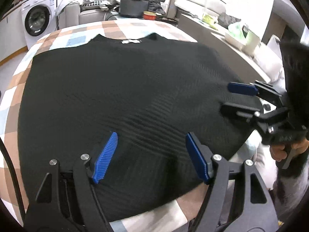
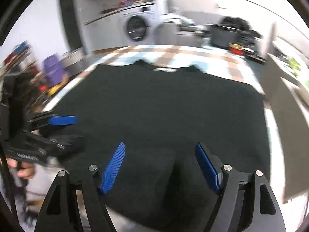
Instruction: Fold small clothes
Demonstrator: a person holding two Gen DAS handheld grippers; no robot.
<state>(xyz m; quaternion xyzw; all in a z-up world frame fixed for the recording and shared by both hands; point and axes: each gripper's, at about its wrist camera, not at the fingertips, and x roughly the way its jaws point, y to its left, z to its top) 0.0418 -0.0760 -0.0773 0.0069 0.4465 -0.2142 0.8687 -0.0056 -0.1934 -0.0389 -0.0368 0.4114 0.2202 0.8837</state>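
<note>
A black ribbed garment (image 1: 123,100) lies spread flat on a checked tablecloth (image 1: 115,28), its collar with a white label (image 1: 131,41) at the far side. It also shows in the right wrist view (image 2: 164,106). My left gripper (image 1: 151,135) is open, its blue pads just above the garment's near hem. My right gripper (image 2: 160,147) is open over the near hem too. It shows in the left wrist view (image 1: 225,97) at the garment's right edge, and the left gripper shows in the right wrist view (image 2: 79,129) at the garment's left edge.
A washing machine (image 1: 36,19) stands far left. A dark bin (image 1: 134,6) and a red tin (image 1: 149,15) sit beyond the table's far edge. A counter with a white tray (image 1: 241,36) runs along the right. The right wrist view is motion-blurred.
</note>
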